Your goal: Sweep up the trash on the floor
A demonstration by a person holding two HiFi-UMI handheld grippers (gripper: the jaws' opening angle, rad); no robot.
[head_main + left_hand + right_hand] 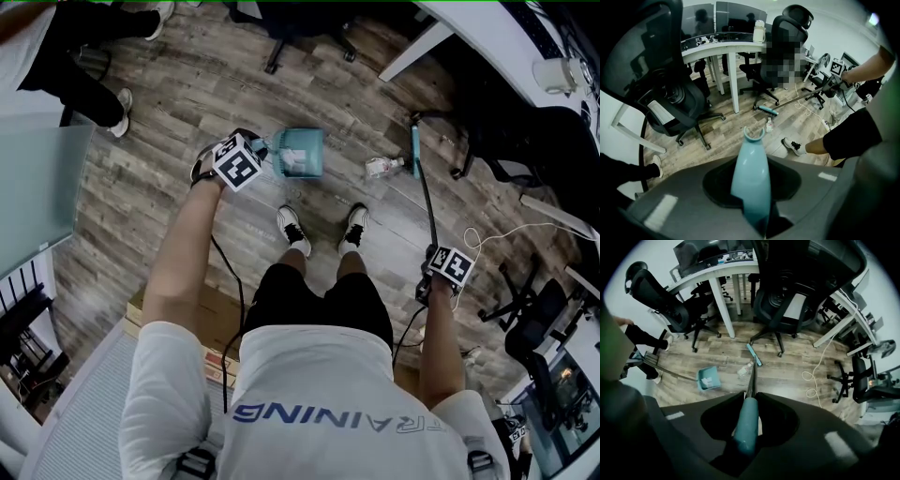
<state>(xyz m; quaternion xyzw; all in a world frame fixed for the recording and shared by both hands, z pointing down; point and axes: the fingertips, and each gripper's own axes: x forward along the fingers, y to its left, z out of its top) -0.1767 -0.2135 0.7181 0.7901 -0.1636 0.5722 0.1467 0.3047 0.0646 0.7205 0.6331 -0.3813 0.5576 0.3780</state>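
My left gripper [236, 161] grips the dustpan handle [750, 178], my right gripper [448, 264] grips the broom handle [746, 425]. A bottle [384, 167] lies between dustpan [302, 153] and broom head [414, 150].

Bare floor [178, 103] left of dustpan [302, 153]; bottle [382, 167] just beside broom [414, 150]; chair base [305, 42] and desk leg [417, 49] beyond.

Grey wood-plank floor [187, 112], white desk [717, 49], black office chairs [675, 103].

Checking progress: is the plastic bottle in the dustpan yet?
Out. The bottle lies on the floor between dustpan and broom head.
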